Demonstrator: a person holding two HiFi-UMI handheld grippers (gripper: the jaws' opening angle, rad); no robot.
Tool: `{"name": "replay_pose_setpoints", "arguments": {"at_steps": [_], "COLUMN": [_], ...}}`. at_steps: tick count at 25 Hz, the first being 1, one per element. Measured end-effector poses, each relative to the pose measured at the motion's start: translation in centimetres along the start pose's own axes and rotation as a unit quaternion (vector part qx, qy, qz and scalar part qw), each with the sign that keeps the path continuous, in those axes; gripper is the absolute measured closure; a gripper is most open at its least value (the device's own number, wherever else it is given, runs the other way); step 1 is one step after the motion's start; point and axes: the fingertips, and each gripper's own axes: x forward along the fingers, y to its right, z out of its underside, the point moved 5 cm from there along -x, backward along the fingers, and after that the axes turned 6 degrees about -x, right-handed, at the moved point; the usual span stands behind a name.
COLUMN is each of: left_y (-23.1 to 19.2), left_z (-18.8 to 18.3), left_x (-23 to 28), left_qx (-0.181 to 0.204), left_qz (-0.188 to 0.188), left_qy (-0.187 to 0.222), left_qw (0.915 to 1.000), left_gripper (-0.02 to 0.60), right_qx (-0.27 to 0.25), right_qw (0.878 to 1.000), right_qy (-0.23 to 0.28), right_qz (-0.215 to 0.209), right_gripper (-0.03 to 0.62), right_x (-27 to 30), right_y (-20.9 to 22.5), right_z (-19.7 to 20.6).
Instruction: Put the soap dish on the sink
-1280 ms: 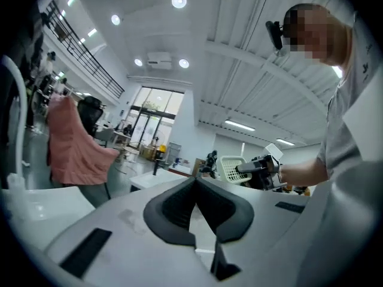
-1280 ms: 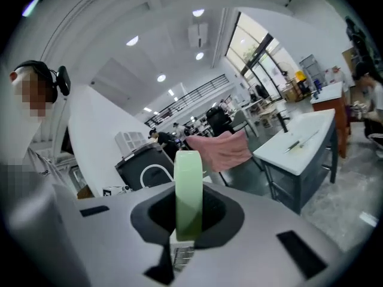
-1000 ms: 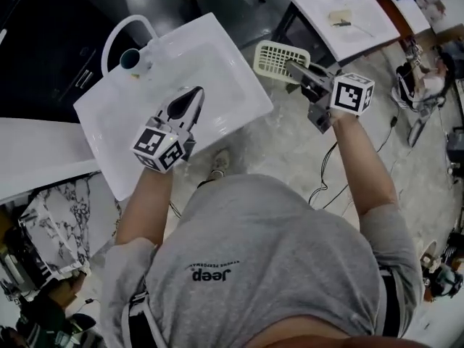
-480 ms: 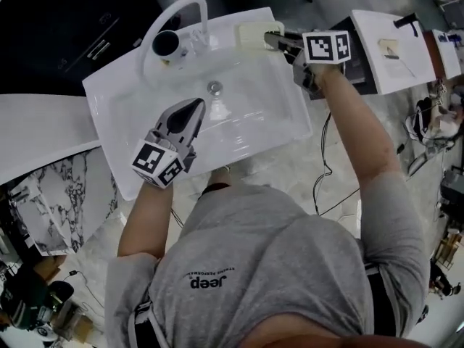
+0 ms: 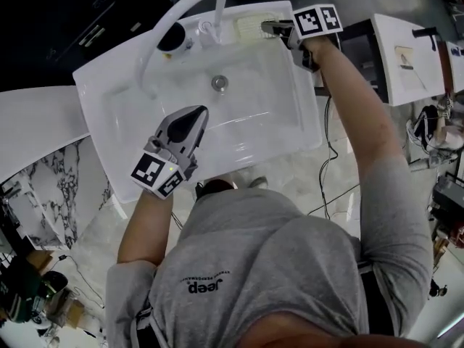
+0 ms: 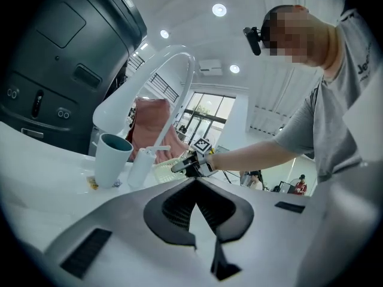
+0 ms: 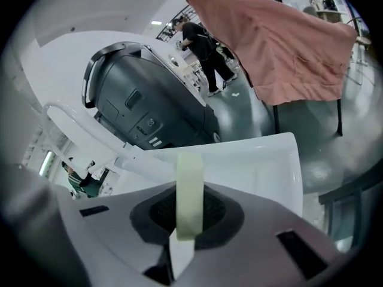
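Note:
The soap dish point(image 5: 254, 26), a pale yellow slotted tray, is at the back rim of the white sink point(image 5: 116, 100), just right of the faucet point(image 5: 181, 13). My right gripper point(image 5: 270, 27) is shut on its right edge. In the right gripper view the dish point(image 7: 190, 190) stands edge-on between the pads of that gripper point(image 7: 189, 220), with the sink point(image 7: 263, 160) beyond. My left gripper point(image 5: 197, 112) hovers shut and empty over the front of the basin. In the left gripper view its tip point(image 6: 195, 183) points toward the dish point(image 6: 164, 169) and the right gripper point(image 6: 185, 165).
A cup point(image 5: 172, 38) and a small white bottle point(image 5: 206, 29) stand at the faucet's base. The drain point(image 5: 219, 83) lies mid-basin. A dark machine point(image 7: 149, 112) stands behind the sink, a white table point(image 5: 406, 56) to the right, a white counter point(image 5: 36, 136) to the left.
My right gripper has carried the soap dish from beside the sink's right edge to its back rim by the faucet. The left gripper stayed over the basin, sinking slightly.

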Motion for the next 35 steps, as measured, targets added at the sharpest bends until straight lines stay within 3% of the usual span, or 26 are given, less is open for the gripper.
{"name": "replay_pose_setpoints", "arguments": {"at_steps": [7,16,20,23,25,35], "left_y": [-0.5,-0.7,-0.7,-0.7,-0.7,-0.8], "left_z": [0.5,0.5,0.8,0.7,0.6,0.4], "left_x": [0.5,0.8,0.6,0.5,0.4,0.3], "left_qx": [-0.014,-0.021,-0.024,-0.025,-0.025,-0.027], "left_qz": [-0.005,-0.001,0.002,0.004,0.005,0.013], "left_qy": [0.0,-0.002,-0.003,-0.001,0.001,-0.001], "left_qw": [0.9999,0.9998,0.9997,0.9997,0.9997,0.9996], "left_gripper": [0.568,0.568,0.568,0.568,0.568,0.568], "right_qx": [0.015,-0.002,-0.027,-0.07,-0.096,-0.066], "right_qw": [1.0,0.995,0.985,0.957,0.944,0.95], "right_qy": [-0.019,-0.069,-0.095,-0.135,-0.141,-0.122], "right_qz": [0.007,0.065,0.144,0.248,0.284,0.278], "right_gripper": [0.503,0.431,0.351,0.321,0.31,0.309], "right_x": [1.2,2.1,2.4,2.5,2.7,2.4], "right_y": [1.2,1.7,2.3,3.2,3.2,3.4], "right_z": [-0.5,-0.6,-0.4,0.2,0.4,0.4]}}
